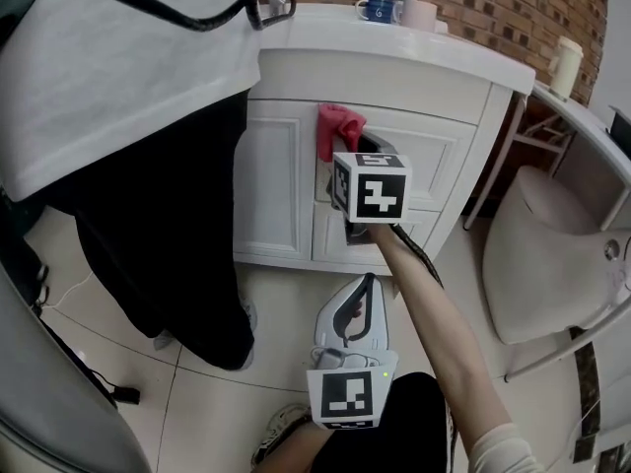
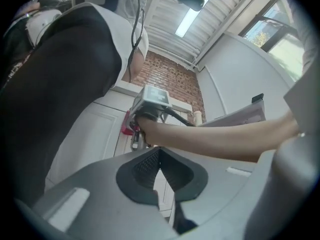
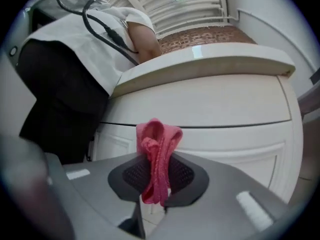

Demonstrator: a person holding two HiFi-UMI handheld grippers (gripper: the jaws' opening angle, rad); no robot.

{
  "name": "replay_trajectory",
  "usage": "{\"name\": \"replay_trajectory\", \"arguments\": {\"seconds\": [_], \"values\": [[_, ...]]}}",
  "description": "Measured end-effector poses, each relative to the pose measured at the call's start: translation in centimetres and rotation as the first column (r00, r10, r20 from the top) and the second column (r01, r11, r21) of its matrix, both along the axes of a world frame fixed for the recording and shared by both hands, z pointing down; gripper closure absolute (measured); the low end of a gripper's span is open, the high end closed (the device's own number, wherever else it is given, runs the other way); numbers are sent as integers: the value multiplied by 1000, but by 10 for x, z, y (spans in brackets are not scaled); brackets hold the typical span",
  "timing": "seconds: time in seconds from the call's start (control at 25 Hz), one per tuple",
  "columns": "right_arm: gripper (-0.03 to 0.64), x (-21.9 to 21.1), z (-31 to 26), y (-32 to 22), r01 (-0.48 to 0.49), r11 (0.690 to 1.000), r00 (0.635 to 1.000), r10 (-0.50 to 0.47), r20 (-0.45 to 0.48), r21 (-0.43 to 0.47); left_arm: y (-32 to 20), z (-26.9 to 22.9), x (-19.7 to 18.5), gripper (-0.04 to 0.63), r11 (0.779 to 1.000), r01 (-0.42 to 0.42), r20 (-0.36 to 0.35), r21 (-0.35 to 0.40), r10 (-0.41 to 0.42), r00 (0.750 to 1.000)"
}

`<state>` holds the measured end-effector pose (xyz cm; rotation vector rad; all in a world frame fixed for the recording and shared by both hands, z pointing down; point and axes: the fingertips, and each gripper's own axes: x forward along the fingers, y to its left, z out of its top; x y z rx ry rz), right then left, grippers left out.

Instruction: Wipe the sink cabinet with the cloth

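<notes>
Cloth, pink & bunched, is pinched in right gripper jaws, up against sink cabinet upper front, just under worktop lip. Left gripper jaws together, nothing btwn them, held low & apart. To wipe well: press cloth's free top firmly on panel, use long even strokes across, keep jaw tips off paint.

Brick wall, tiled floor.
We see pale glossy tiles underfoot, and at the right what may be a white chair on a metal frame. Overhead a strip light glows on a white slatted ceiling, near a window.
</notes>
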<state>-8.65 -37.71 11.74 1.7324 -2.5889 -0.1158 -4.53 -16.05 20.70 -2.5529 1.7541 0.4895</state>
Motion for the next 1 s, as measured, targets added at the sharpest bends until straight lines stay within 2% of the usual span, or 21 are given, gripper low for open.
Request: {"name": "replay_trajectory", "arguments": {"seconds": [0.16,0.32,0.56,0.68,0.8,0.88,1.0], "values": [[555,67,-6,-1,-91,996,994,91,58,2,-5,9,-2,580,1000,-6,-11,-31,5,1000],[555,140,-8,4,-186,983,977,186,104,-8,1,1,7,580,1000,-26,15,-15,26,1000],[555,217,-3,10,-298,954,946,301,122,-41,6,-4,31,580,999,-49,122,16,47,991],[555,241,0,12,-321,946,936,325,133,-54,4,1,35,580,999,-39,150,1,38,988],[555,252,1,15,-335,941,937,337,91,-36,0,2,43,579,999,-41,173,-12,42,984],[555,248,1,23,-326,945,942,326,81,-20,-13,3,47,580,999,-34,197,-6,35,980],[556,223,6,39,-264,964,957,264,120,-13,-55,-5,46,580,1000,-26,262,2,24,965]]}}
